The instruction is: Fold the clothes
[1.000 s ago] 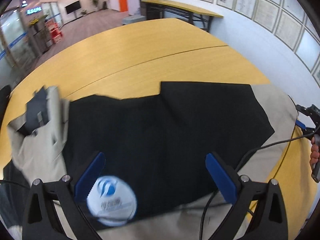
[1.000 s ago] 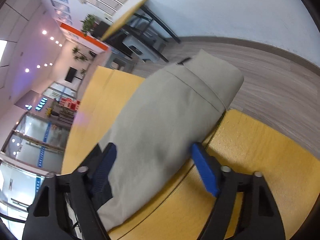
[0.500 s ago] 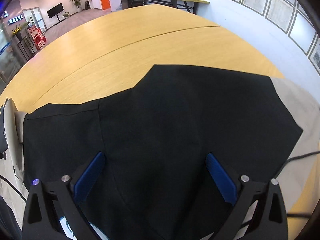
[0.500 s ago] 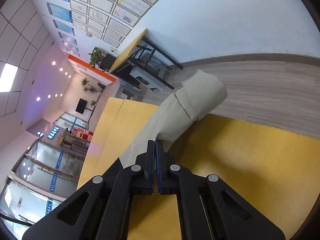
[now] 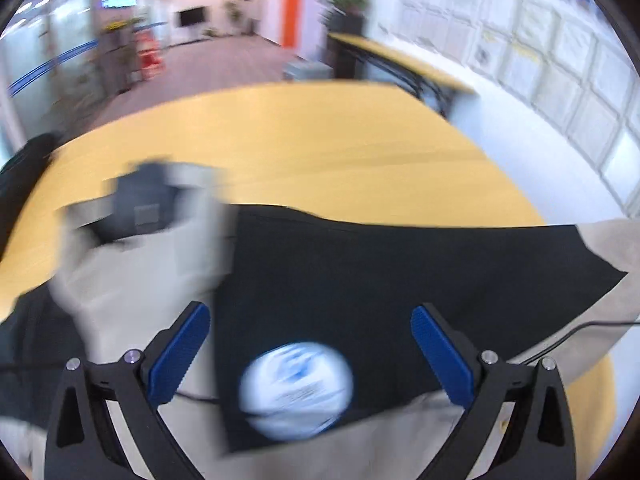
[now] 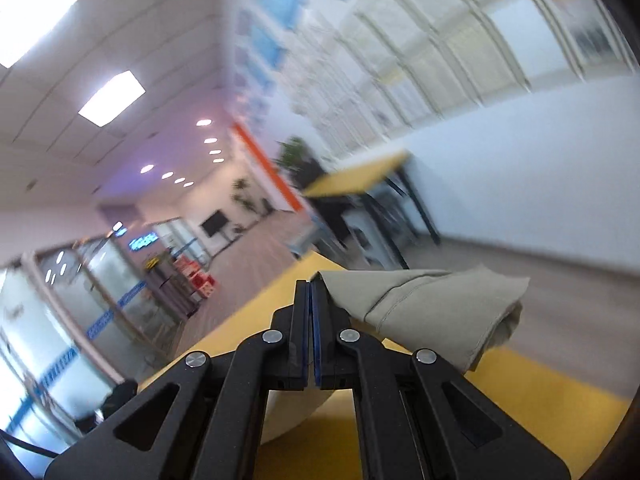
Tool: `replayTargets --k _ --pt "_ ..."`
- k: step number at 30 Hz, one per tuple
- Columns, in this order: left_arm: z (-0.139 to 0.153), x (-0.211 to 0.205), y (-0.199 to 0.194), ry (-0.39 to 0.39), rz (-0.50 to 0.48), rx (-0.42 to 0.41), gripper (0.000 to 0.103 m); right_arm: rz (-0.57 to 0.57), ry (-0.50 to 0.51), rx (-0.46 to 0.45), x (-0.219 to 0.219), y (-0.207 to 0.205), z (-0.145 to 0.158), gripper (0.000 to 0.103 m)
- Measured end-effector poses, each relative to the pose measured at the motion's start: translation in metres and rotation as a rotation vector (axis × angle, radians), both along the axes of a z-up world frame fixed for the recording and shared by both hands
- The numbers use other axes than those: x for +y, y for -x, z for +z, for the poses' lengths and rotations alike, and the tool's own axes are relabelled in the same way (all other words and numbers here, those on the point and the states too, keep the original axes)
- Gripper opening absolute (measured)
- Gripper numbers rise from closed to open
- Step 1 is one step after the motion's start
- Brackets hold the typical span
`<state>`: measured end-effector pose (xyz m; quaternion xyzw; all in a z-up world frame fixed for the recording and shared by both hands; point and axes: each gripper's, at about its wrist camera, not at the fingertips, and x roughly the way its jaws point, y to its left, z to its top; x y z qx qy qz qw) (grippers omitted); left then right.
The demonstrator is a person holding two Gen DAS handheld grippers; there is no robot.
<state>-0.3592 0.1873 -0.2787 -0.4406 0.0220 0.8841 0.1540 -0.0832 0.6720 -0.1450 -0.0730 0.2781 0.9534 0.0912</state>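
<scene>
Jacket (image 5: 132,288) lies under my wide-open, empty left gripper (image 5: 310,350); my right gripper (image 6: 311,312) pinches its beige sleeve (image 6: 432,304), lifted. Folding looks barely begun.

Left gripper (image 5: 310,354) open above a garment on a yellow table (image 5: 320,140)

Its blue pads (image 5: 440,354) stand wide apart over the black panel (image 5: 400,272) with a round white-and-blue logo (image 5: 297,391); beige fabric (image 5: 132,276) lies left of the panel, blurred.
</scene>
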Motion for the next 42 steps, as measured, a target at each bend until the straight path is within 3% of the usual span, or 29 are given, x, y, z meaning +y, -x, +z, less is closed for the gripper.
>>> replayTargets --k 4,9,11,16,22,26,29,32,36,41,42 --pt "0.037 -0.098 -0.018 -0.008 0.154 0.031 0.103 0.186 -0.200 0.083 -0.088 0.016 0.056 0.001" --pt "0.083 -0.224 -0.081 -0.006 0.311 0.069 0.103 0.422 -0.338 0.100 -0.217 0.048 0.073 0.001" --pt "0.094 -0.269 -0.109 -0.007 0.358 0.089 0.103 0.500 -0.388 0.074 -0.274 0.063 0.062 0.001" --pt "0.108 -0.375 -0.164 0.009 0.404 0.099 0.103 0.676 -0.510 -0.027 -0.411 0.096 0.000 0.001" --pt "0.076 -0.450 -0.199 -0.028 0.389 0.058 0.103 0.865 -0.645 -0.147 -0.559 0.111 -0.091 0.001" --pt "0.040 -0.471 -0.210 -0.033 0.358 0.013 0.103 0.950 -0.789 -0.287 -0.622 0.108 -0.180 0.001" --pt "0.024 -0.470 -0.213 -0.036 0.317 0.003 0.103 0.973 -0.853 -0.354 -0.633 0.108 -0.214 0.001" --pt "0.020 -0.460 -0.210 -0.065 0.279 0.012 0.103 0.978 -0.857 -0.354 -0.630 0.112 -0.211 0.001" --pt "0.029 -0.436 -0.193 -0.079 0.227 0.053 0.103 1.107 -0.807 -0.393 -0.648 0.119 -0.201 0.001" --pt "0.033 -0.396 -0.149 -0.072 0.155 0.077 0.103 1.179 -0.808 -0.458 -0.658 0.108 -0.220 0.002" --pt "0.029 -0.386 -0.137 -0.074 0.140 0.069 0.103 1.179 -0.794 -0.491 -0.653 0.112 -0.225 0.009"
